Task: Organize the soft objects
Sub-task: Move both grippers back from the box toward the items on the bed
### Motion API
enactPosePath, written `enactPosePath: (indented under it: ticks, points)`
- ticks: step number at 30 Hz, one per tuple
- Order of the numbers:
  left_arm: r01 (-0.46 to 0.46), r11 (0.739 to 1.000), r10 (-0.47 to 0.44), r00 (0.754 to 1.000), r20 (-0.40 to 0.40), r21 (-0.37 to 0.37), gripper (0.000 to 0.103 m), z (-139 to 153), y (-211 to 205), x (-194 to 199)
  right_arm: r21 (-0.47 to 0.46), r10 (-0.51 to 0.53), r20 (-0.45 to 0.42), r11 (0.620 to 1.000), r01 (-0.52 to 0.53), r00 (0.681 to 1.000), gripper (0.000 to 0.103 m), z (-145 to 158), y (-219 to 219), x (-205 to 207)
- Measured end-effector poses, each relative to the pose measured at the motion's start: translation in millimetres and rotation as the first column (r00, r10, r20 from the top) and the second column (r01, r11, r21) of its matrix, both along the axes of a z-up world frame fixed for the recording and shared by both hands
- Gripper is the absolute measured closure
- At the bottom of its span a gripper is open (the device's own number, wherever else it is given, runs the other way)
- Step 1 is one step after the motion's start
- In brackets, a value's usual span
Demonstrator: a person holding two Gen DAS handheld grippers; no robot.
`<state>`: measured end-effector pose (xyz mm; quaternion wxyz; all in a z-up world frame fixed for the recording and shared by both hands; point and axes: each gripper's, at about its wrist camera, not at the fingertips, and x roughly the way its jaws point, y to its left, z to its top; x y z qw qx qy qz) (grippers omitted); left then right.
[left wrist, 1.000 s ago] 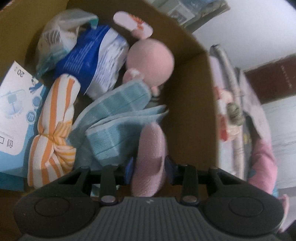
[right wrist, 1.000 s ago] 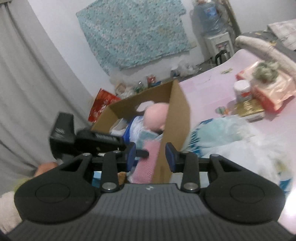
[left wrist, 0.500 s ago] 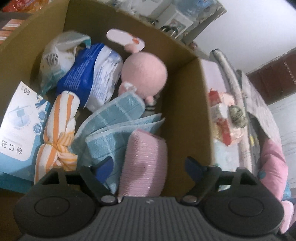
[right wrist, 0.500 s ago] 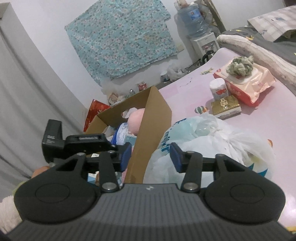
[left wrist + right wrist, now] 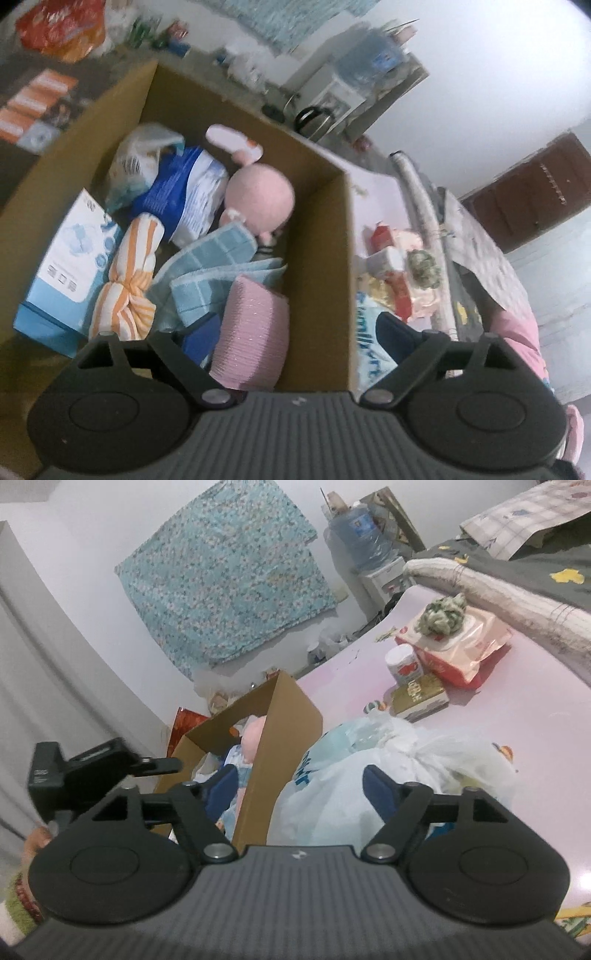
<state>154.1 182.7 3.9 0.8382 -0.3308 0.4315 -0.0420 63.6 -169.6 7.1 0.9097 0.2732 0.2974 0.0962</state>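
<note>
left gripper (image 5: 295,339): jaws spread wide and holding nothing, above the near end of the cardboard box (image 5: 317,280), one finger inside it and the other beyond its right wall.
pink cloth (image 5: 253,332): folded, ribbed, standing in the near right corner of the box against the wall, just ahead of the left gripper and free of it.
blue checked towel (image 5: 218,266): crumpled just behind and left of the pink cloth, touching it.
orange striped cloth (image 5: 129,284): knotted white-and-orange bundle left of the towel, leaning on a light blue carton (image 5: 62,273) at the box's left wall.
pink plush toy (image 5: 260,197): round head, deeper in the box, beyond the towel.
blue and white pack (image 5: 184,195): left of the plush toy, with a clear plastic bag (image 5: 140,162) at the far left corner.
right gripper (image 5: 295,786): jaws wide apart, empty, straddling the box's right wall, with a white plastic bag (image 5: 388,768) between the fingers.
white plastic bag: on the pink desk (image 5: 517,701), touching the box's outer wall.
farther on the desk: gold box (image 5: 417,698), small white jar (image 5: 404,662), then a pink wipes pack (image 5: 461,646) with a green-white knotted cloth (image 5: 443,614) on top.
</note>
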Motion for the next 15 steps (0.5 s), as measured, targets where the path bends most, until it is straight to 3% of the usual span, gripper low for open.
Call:
enactPosePath:
  ticks: [5, 8, 10, 15]
  points:
    - [-0.003, 0.999, -0.001, 0.997, 0.077, 0.051, 0.011, 24.8, -8.1, -23.4, -0.013, -0.027, 0.034, 1.0, 0.028, 0.999, 0.01, 6.9, -10.8, -10.0]
    - [-0.022, 1.0, 0.024, 0.995, 0.101, -0.018, 0.009, 30.1, -8.7, -31.9, -0.025, -0.044, 0.056, 0.999, 0.046, 0.997, 0.001, 10.3, -15.5, -16.1]
    - [-0.018, 0.999, 0.022, 0.995, 0.099, -0.043, 0.007, 30.9, -10.6, -32.5, -0.036, -0.053, 0.07, 0.998, 0.055, 0.996, 0.001, 11.9, -18.9, -20.2]
    - [0.015, 0.999, -0.022, 0.99, 0.137, 0.05, 0.0, 41.4, -29.3, -30.5, -0.014, -0.066, 0.072, 0.998, 0.067, 0.995, 0.001, 9.0, -29.9, -24.8]
